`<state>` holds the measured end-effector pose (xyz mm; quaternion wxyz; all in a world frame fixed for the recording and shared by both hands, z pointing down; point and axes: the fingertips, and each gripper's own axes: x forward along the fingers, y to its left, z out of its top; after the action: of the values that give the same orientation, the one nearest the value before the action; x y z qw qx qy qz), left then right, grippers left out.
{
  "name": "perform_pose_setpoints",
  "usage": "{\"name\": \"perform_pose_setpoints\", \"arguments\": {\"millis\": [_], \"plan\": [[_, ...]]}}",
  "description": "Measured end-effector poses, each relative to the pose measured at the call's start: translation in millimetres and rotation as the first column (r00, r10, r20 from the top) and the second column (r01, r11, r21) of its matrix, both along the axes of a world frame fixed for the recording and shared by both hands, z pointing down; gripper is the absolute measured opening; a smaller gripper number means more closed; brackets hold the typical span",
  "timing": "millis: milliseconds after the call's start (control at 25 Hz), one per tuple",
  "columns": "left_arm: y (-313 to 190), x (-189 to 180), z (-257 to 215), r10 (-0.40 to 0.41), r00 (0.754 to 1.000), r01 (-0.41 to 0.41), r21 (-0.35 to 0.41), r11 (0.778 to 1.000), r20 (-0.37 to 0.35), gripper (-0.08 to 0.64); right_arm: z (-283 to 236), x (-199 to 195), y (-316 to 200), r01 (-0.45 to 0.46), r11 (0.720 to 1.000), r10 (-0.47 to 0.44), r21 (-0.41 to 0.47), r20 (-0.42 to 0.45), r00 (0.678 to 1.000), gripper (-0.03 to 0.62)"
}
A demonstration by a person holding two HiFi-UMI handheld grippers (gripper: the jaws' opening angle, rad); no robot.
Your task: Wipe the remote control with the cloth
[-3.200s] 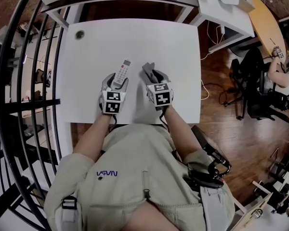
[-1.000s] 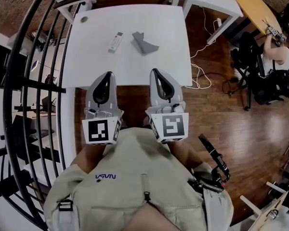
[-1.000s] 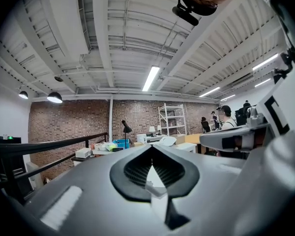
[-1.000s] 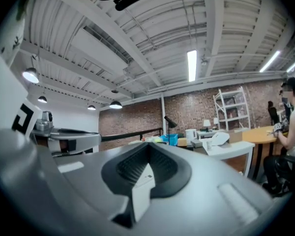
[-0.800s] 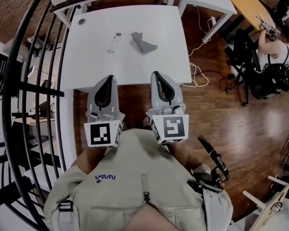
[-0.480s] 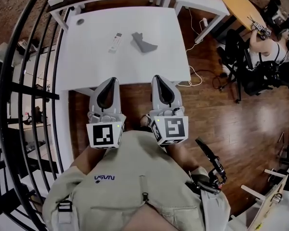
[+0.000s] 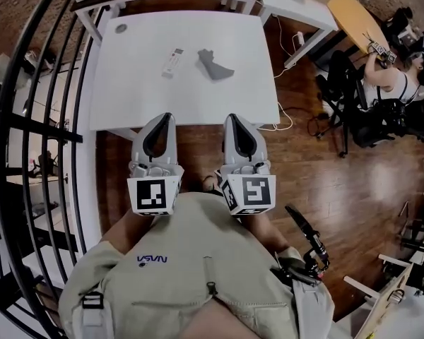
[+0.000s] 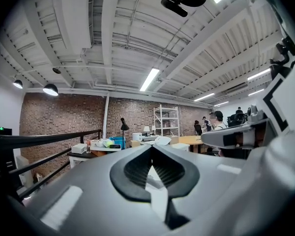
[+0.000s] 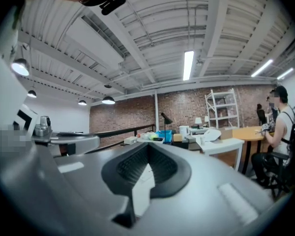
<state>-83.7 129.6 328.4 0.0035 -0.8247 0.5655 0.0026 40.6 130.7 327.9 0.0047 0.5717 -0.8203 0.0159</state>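
Head view: railing seemingly beside table

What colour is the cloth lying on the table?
The cloth is grey; it shows best in the head view.

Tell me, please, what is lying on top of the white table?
The remote control and the crumpled grey cloth lie there, apart, with a small round disc near the far left corner. Anything beneath the cloth is covered.
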Motion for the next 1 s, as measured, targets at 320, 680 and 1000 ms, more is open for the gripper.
{"name": "perform_pose_setpoints", "arguments": {"millis": [320, 680, 1000], "plan": [[-1.9, 14.7, 5.2, -0.001, 0.997, -0.001, 0.022, 1.0, 0.076, 0.005, 5.5, 13.2, -6.2, 0.038, 0.999, -0.037, -0.009, 0.002, 0.999, 0.002], [5.5, 16.0, 13.0, -0.04, 0.997, 0.039, 0.011, 0.999, 0.067, 0.006, 7.7, 17.3, -3.8, 0.064, 0.998, -0.064, -0.018, 0.005, 0.998, 0.002], [9.1, 10.5, 11.4, -0.05, 0.996, 0.049, 0.018, 0.999, 0.072, 0.006, 9.0, 11.6, 1.1, 0.076, 0.997, -0.076, -0.02, 0.001, 0.997, 0.002]]}}
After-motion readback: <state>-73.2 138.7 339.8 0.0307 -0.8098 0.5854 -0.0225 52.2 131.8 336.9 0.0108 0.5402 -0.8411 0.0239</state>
